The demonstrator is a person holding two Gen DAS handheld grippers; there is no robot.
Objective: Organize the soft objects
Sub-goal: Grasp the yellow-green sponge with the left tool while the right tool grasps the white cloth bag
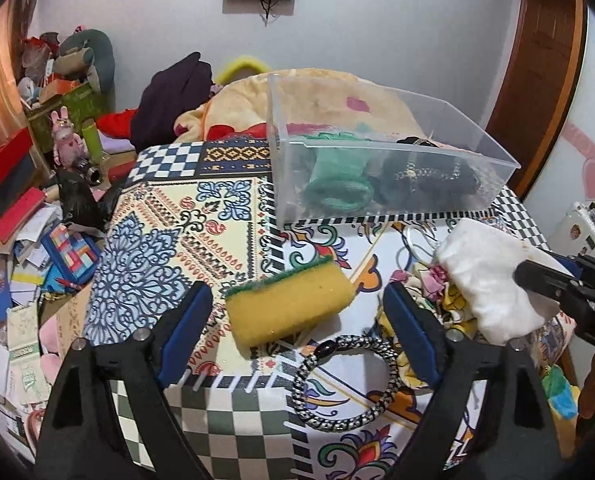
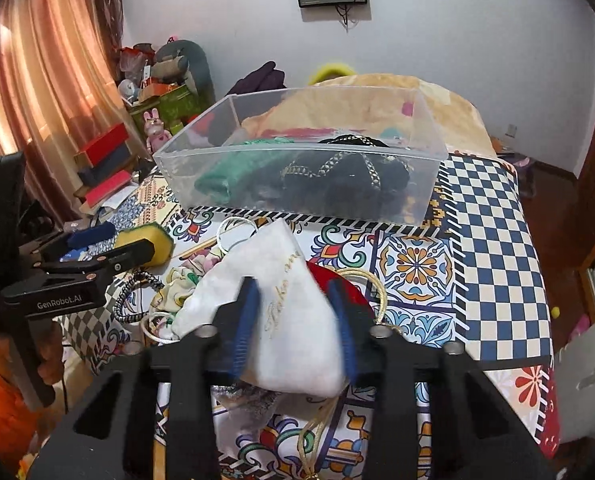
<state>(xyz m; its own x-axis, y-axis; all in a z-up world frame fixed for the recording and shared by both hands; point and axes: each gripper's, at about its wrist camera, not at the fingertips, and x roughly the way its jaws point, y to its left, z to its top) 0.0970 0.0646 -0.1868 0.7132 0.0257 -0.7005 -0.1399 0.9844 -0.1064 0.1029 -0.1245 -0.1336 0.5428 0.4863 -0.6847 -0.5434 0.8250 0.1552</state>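
A clear plastic bin (image 1: 493, 184) (image 2: 297, 196) stands on the patterned table and holds a green knit piece (image 1: 337, 176) (image 2: 225, 176) and a black item with gold trim (image 1: 425, 176) (image 2: 345, 176). My left gripper (image 1: 297, 304) is open, its fingers on either side of a yellow sponge with a green top (image 1: 289, 304) (image 2: 149, 244). My right gripper (image 2: 293, 304) is shut on a white fabric pouch with gold lettering (image 2: 293, 320) (image 1: 485, 280), held above the table in front of the bin.
A black-and-white braided band (image 1: 345, 384) (image 2: 131, 300) lies near the table's front edge. Floral cloth (image 1: 437, 292), a red item (image 2: 337, 280) and gold cord (image 2: 373, 280) lie under the pouch. A cluttered floor lies left of the table, a blanket heap behind the bin.
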